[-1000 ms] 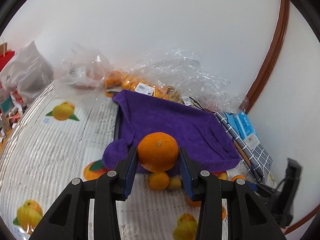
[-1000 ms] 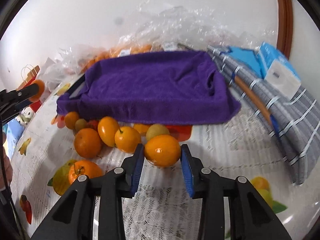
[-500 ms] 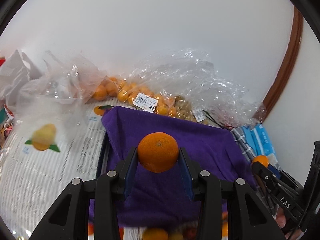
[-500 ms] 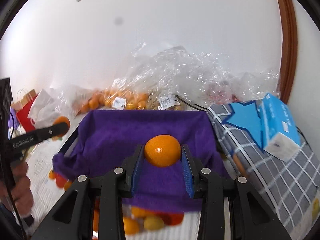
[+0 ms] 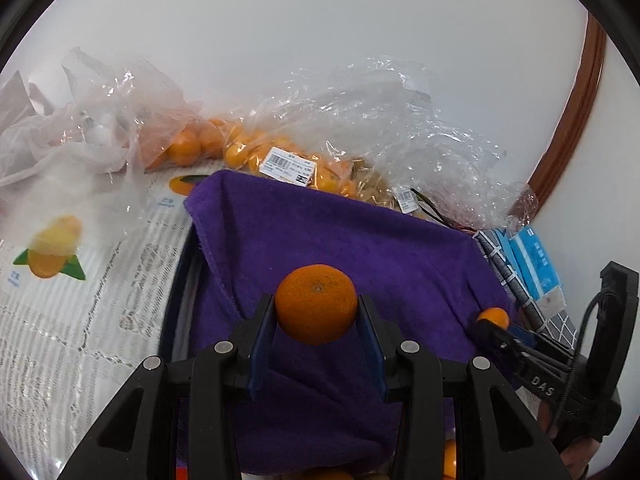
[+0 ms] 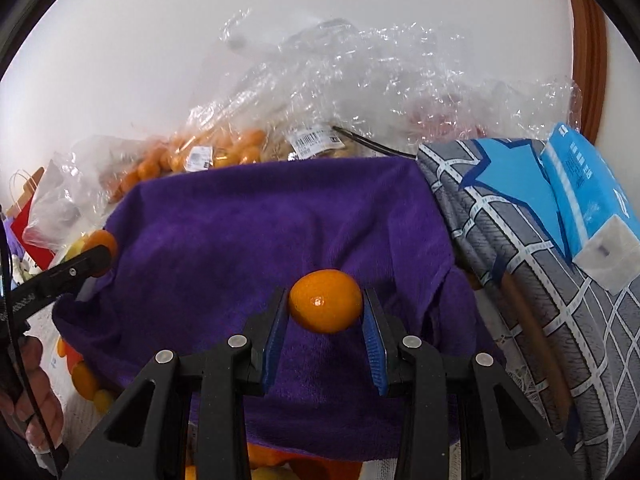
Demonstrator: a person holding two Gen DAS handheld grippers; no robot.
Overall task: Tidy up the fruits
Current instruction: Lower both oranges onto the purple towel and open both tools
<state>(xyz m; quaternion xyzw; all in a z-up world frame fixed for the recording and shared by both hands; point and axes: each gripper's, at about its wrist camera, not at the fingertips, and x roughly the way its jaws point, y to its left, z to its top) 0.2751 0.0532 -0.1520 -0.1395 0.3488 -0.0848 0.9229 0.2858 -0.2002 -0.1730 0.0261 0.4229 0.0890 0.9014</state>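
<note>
Left gripper (image 5: 316, 312) fingers clenched on dimpled mandarin (image 5: 316, 304), held above purple towel (image 5: 340, 240). Right gripper (image 6: 325, 312) fingers clamped on smoother, glossy mandarin (image 6: 326, 306) over same towel (each gripper visible at edge of other's view). Bagged citrus in clear plastic (image 5: 280, 156) behind towel. Blue tissue pack (image 6: 588, 196) on checked cloth (image 6: 520, 280), right of towel.

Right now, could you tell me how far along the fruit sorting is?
Nothing lies on the purple towel yet. In hand: the left gripper holds a rough orange, the right gripper a smooth orange, both above the towel. Left: loose fruit at its near edge.
</note>
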